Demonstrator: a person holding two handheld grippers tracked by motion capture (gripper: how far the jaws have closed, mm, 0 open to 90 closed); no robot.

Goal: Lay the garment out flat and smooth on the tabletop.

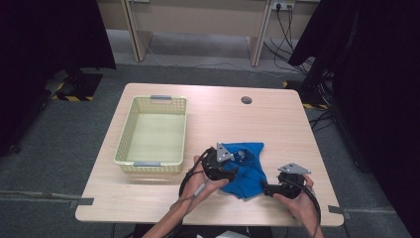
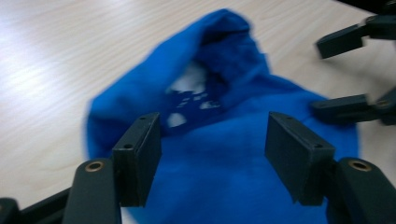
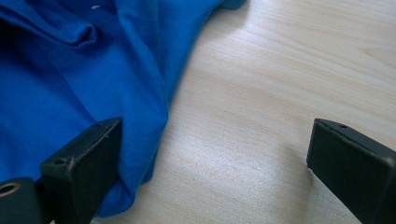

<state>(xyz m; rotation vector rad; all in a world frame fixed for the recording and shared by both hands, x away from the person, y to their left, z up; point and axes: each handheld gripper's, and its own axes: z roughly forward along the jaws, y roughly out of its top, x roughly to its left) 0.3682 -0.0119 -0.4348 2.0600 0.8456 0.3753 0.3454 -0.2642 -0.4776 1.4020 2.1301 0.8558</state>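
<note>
Nearest the person, the right gripper [image 1: 266, 190] lay with jaws wide apart at the edge of the blue cloth [image 1: 246, 168]. The left gripper [image 1: 233, 170], jaws parted and holding nothing, hovered over the cloth on the table [image 1: 277, 124]. Farther left sat a basket [image 1: 127, 133].

A lab — black curtains [image 1: 49, 34], taped floor [image 1: 74, 97], cables [image 1: 285, 29].

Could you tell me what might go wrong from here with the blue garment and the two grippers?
1. The left gripper is open above the blue garment, so a bite now may catch only the top layer and undo the fold.
2. The right gripper is open at the garment's edge, mostly over bare table; closing may miss the cloth.
3. The basket stands apart, so loosely held cloth may sag in transit.
</note>
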